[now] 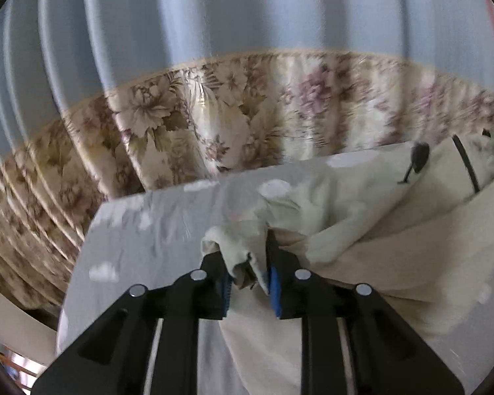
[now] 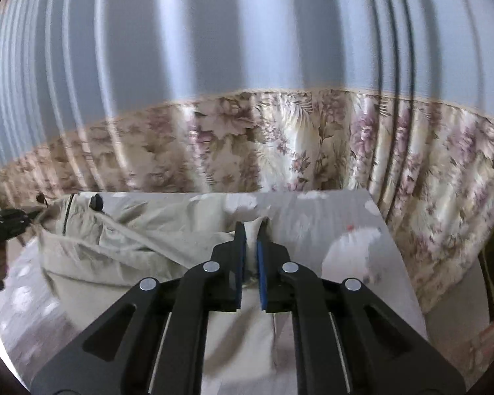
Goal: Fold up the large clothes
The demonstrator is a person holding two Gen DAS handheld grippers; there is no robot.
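A large cream garment [image 1: 395, 230] with a dark zipper [image 1: 466, 164] and a black cord toggle [image 1: 418, 156] lies rumpled on a table. My left gripper [image 1: 242, 247] is shut on a bunched corner of it, and the cloth fills the gap between the blue pads. In the right wrist view the same garment [image 2: 131, 230] spreads to the left, its zipper [image 2: 67, 214] near the far edge. My right gripper [image 2: 251, 227] is shut on a thin fold of cream cloth that sticks up between its tips.
The table wears a grey cover with white cloud shapes [image 1: 141, 230] [image 2: 313, 223], and its far edge lies close behind the garment. A pleated curtain, blue above and floral below [image 1: 214, 115] [image 2: 280, 131], hangs right behind. A dark object [image 2: 3, 220] stands at the left edge.
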